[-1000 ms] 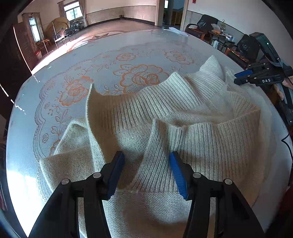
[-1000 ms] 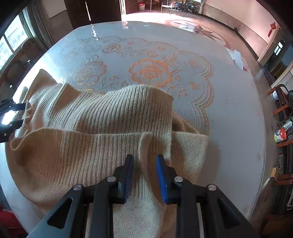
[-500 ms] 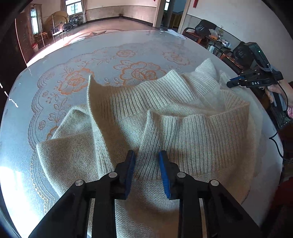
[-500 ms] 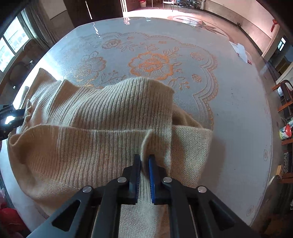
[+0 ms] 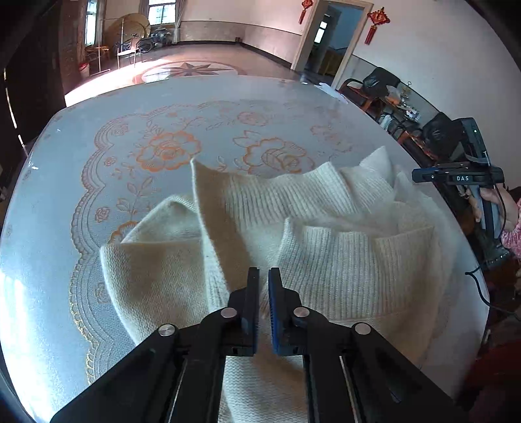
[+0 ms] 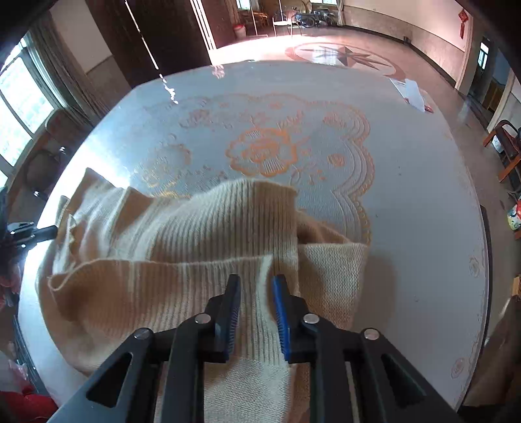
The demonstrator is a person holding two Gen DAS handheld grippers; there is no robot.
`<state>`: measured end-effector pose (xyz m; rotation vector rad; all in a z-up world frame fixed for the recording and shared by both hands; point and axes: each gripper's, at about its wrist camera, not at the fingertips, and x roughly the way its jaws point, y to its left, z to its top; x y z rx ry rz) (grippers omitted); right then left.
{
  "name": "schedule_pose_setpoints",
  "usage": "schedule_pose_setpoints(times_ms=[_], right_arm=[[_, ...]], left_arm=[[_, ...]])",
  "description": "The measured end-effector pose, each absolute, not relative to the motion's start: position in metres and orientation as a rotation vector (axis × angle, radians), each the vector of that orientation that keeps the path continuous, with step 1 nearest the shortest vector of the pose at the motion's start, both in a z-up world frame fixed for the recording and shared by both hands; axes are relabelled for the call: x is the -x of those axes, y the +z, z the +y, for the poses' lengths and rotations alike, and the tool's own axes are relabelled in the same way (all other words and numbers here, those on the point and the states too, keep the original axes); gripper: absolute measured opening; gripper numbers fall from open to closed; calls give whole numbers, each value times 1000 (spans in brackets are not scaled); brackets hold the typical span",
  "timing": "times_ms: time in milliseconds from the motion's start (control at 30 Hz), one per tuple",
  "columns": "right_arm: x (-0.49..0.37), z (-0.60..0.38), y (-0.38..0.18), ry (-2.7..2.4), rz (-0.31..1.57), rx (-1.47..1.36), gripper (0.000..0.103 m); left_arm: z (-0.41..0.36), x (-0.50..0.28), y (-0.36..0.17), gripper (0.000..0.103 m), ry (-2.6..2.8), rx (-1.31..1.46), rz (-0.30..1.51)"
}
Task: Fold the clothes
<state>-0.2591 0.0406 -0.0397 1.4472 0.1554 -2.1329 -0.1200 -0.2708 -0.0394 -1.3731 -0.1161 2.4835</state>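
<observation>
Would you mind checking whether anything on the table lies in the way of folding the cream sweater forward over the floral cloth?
Nothing visible does. The floral cloth beyond the cream sweater lies bare in both views. The left hand-held gripper is pinched on a ridge of knit; the right hand-held gripper is opening, with knit between its jaws.

A home's big main hall: polished floor with an inlaid star medallion (image 5: 192, 69), red knot ornaments (image 5: 377, 18) flanking a doorway (image 5: 329, 35) at the upper right, curtained windows (image 6: 19, 107) (upper left in the right wrist view), chairs (image 5: 374, 86), and a round counter (image 5: 49, 195) under a flower-patterned cloth.
</observation>
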Motion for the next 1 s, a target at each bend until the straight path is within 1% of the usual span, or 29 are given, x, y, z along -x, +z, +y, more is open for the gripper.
schedule_pose_setpoints(times_ms=[33, 67, 100, 167, 333, 400, 467, 533, 567, 600, 667, 700, 767, 800, 1000], right_arm=[[260, 40, -37, -2116, 159, -1453, 24], [260, 37, -37, -2104, 190, -1467, 24], [260, 34, -38, -2092, 229, -1482, 24], [258, 36, -39, -2076, 292, -1502, 24], [260, 32, -49, -2036, 357, -1539, 24], [260, 28, -53, -2038, 413, -1548, 24], [261, 20, -61, -2052, 511, -1561, 24], [259, 16, -68, -2043, 567, -1571, 24], [259, 16, -71, -2029, 569, -1572, 24], [258, 16, -73, -2022, 558, -1573, 22], [260, 20, -76, -2009, 504, -1581, 15], [261, 22, -76, -2008, 472, -1590, 10], [263, 27, -75, -2021, 435, -1591, 7], [263, 28, -73, -2035, 429, -1581, 4], [262, 48, -51, -2161, 372, -1501, 3]], left_arm=[[-265, 122, -37, 34, 2480, 1367, -101], [-259, 125, -36, 57, 2486, 1359, -68], [-253, 127, -36, 64, 2486, 1348, -40], [-244, 134, -39, 64, 2449, 1353, -14], [-224, 146, -53, 64, 2356, 1427, 99], [-219, 146, -60, 64, 2336, 1434, 121], [-217, 144, -64, 64, 2337, 1424, 138], [-221, 141, -64, 52, 2351, 1403, 101], [-225, 140, -63, 39, 2354, 1402, 66], [-229, 139, -61, 27, 2361, 1400, 35], [-237, 136, -58, 15, 2370, 1398, 0], [-240, 135, -57, 12, 2375, 1396, -12], [-245, 130, -52, 7, 2406, 1385, -20], [-248, 128, -48, 7, 2428, 1373, -31], [-278, 117, -21, 7, 2651, 1271, -144]])
